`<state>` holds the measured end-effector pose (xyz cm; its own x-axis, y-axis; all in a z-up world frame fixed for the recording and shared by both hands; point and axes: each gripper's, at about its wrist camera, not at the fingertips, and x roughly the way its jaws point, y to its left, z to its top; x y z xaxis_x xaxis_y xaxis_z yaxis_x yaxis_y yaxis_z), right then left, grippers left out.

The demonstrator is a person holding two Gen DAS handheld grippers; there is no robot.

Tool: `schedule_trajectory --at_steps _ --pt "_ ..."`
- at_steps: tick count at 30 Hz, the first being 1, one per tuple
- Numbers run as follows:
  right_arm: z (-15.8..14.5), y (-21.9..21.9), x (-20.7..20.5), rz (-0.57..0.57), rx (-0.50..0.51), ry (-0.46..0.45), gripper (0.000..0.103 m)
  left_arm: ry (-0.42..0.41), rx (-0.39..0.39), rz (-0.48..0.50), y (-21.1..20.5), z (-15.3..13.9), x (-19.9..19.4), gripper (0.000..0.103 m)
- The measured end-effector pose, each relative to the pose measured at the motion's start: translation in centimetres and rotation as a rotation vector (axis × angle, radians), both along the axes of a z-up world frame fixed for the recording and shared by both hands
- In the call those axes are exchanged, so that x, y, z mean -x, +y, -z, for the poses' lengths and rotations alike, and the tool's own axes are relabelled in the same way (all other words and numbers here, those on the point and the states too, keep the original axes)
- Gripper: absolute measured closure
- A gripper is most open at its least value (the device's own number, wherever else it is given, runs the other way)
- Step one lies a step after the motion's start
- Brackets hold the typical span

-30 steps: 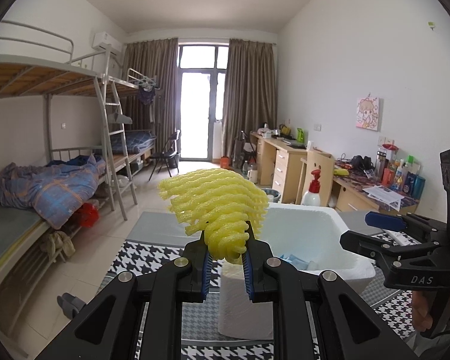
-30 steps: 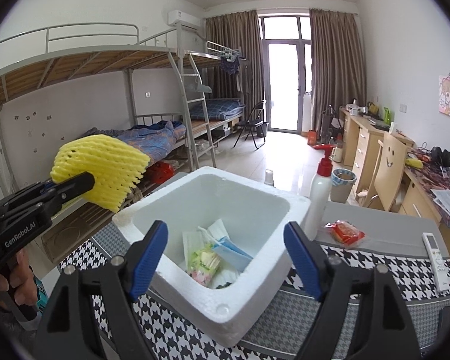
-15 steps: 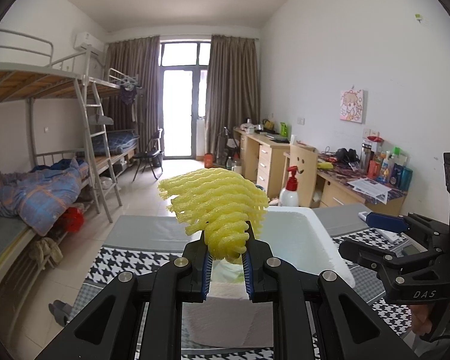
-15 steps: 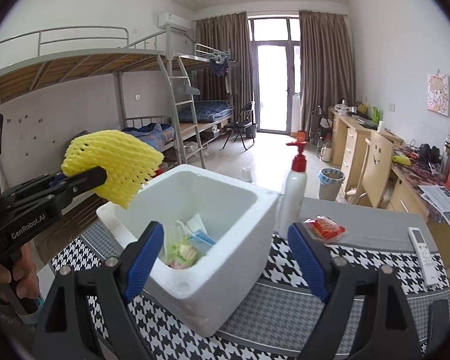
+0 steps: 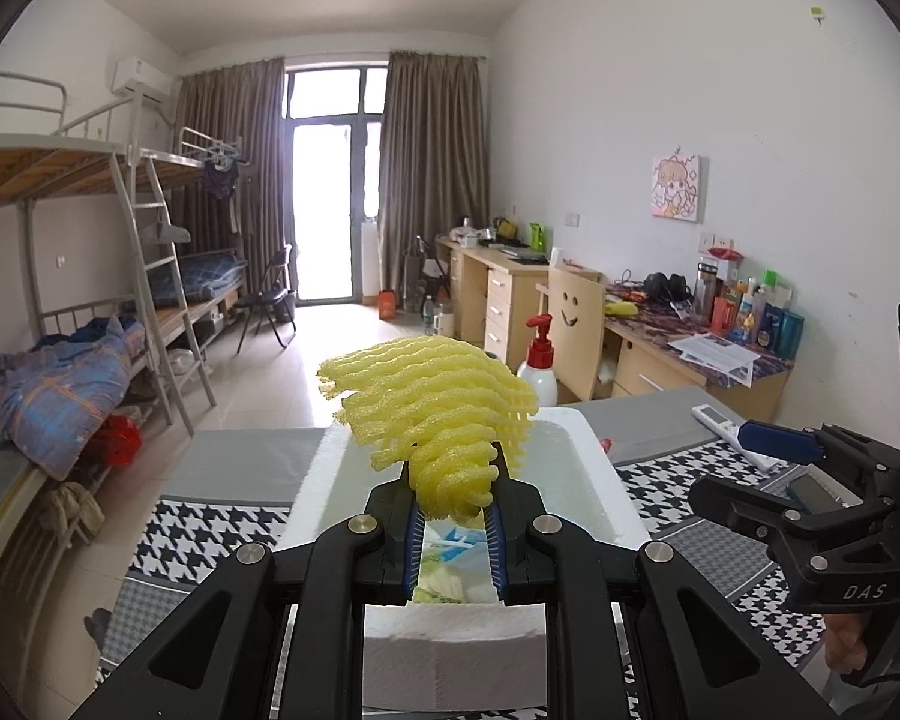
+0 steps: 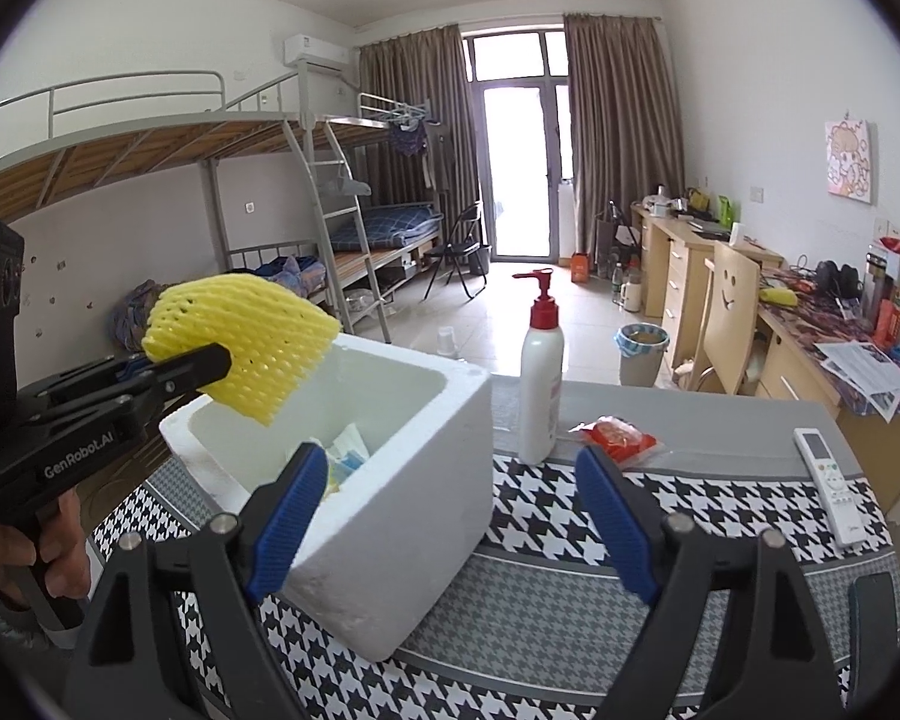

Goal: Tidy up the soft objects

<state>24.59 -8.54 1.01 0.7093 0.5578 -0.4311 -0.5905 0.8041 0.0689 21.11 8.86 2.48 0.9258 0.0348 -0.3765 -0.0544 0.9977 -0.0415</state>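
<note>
My left gripper (image 5: pixel 452 525) is shut on a yellow foam fruit net (image 5: pixel 435 417), held over the near rim of a white foam box (image 5: pixel 606 495). In the right wrist view the net (image 6: pixel 252 342) hangs above the box's left rim (image 6: pixel 390 360), clamped in the left gripper (image 6: pixel 210 363). Inside the box lie soft packets and blue-white items (image 6: pixel 345 456). My right gripper (image 6: pixel 444 525) is open and empty, to the right of the box above the houndstooth cloth; it also shows in the left wrist view (image 5: pixel 750 456).
A white pump bottle with red top (image 6: pixel 540 384) stands behind the box. A red snack packet (image 6: pixel 615 435) and a white remote (image 6: pixel 828 483) lie on the table (image 6: pixel 570 612) to the right. Bunk beds stand left, desks right.
The left gripper has carried the yellow net rightward and forward, from beside the box to over its rim. The right gripper has drawn back and right, away from the box opening.
</note>
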Motion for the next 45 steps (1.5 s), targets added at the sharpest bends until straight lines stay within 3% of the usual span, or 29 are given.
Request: schedule_trajectory --at_steps 14,15,17,21,23,34,45 --pt "0.5 -1.5 -0.4 0.040 -0.006 0.013 0.015 0.062 0.004 0.012 -0.5 0.7 -3.3 0.082" --pt "0.5 -1.6 -0.5 0.043 -0.008 0.015 0.015 0.066 0.003 0.011 -0.6 0.8 -3.4 0.078" --pt "0.6 -1.7 -0.5 0.047 -0.009 0.016 0.015 0.074 -0.008 0.005 -0.6 0.9 -3.7 0.056" --pt "0.7 -1.9 -0.6 0.053 -0.010 0.023 0.015 0.049 -0.022 -0.018 -0.8 0.8 -3.2 0.033" --pt "0.6 -2.0 -0.5 0.053 -0.011 0.022 0.015 0.046 -0.017 -0.029 -0.6 0.7 -3.1 0.016" --pt "-0.3 -2.2 1.3 0.038 -0.021 -0.008 0.015 -0.033 -0.013 -0.052 -1.2 -0.5 -0.5 0.001" --pt "-1.6 -2.9 4.8 0.025 -0.035 -0.054 0.015 -0.117 -0.036 -0.045 -2.7 -1.7 3.6 0.001"
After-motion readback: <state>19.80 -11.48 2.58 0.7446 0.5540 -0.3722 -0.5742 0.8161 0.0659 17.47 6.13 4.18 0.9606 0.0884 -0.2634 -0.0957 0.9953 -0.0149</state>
